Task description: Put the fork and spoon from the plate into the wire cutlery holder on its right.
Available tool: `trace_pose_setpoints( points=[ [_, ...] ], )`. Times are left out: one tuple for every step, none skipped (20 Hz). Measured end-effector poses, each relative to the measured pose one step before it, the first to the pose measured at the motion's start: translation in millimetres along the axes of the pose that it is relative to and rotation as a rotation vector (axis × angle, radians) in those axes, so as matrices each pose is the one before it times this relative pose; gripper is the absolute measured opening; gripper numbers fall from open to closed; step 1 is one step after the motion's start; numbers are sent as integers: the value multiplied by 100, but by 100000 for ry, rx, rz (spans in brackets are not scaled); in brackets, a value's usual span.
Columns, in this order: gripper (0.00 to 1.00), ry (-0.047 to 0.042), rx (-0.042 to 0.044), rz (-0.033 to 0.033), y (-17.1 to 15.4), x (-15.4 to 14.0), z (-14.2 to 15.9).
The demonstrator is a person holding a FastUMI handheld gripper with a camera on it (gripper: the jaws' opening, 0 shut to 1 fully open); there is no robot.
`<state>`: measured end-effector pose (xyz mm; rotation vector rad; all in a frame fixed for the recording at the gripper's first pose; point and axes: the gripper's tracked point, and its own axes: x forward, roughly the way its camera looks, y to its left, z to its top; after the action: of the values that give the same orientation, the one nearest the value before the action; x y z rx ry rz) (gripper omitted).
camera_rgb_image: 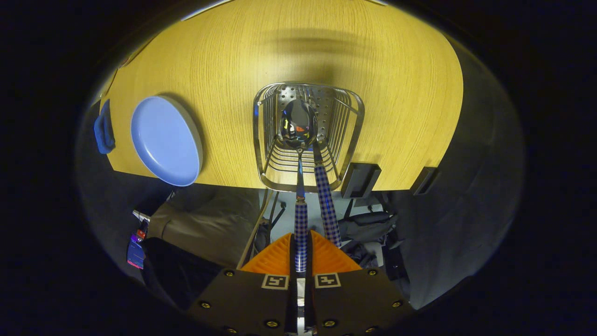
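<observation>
Checked-handled spoon hangs bowl-down inside the wire cutlery holder, beside the fork; blue plate empty.

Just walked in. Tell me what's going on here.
A person's handheld gripper is shut on the spoon, holding its checked handle with the bowl down inside the wire cutlery holder. A second checked handle, probably the fork, already leans in the holder beside it. The blue plate to the holder's left lies bare on the wooden table.
</observation>
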<state>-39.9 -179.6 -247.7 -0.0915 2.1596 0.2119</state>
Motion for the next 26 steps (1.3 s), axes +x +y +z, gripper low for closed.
trace_pose_setpoints(
  points=[
    [6,810,-229,-522,-14,-101,28],
    [6,665,-543,-419,-37,-178,66],
    [6,961,-764,-166,60,-71,108],
    [6,1255,-896,-582,11,-62,-7],
    [6,1203,-672,-792,-151,-216,62],
    [7,687,-643,-546,-21,-48,27],
    [7,869,-434,-313,-98,-52,113],
    [7,913,-293,-52,7,-238,-11],
    [7,1181,-570,-108,-21,-222,-1],
    [6,1467,82,251,41,-124,-42],
    [6,755,-350,-649,-45,-319,73],
    [10,897,-985,-1063,-261,-40,18],
    [10,553,-862,-1408,-233,-166,57],
    [10,-20,-672,-904,-90,-148,173],
    [10,-1089,-347,-769,-110,-90,417],
    [12,-952,187,-661,-146,-129,242],
    [12,-772,-12,-784,-138,-190,194],
    [12,-526,-171,-808,-115,-209,115],
    [14,-377,-712,-1281,-263,-330,16],
    [15,-696,-63,-261,-168,-69,-167],
    [16,-730,65,-200,-132,-440,-91],
    [24,-1289,-50,59,-85,-368,-162],
    [24,-1518,28,77,-9,-452,-185],
    [25,-2156,240,62,62,-94,-85],
    [25,-3127,-150,-173,47,-186,-28],
    [24,-3708,-31,860,141,-46,-157]
  ],
)
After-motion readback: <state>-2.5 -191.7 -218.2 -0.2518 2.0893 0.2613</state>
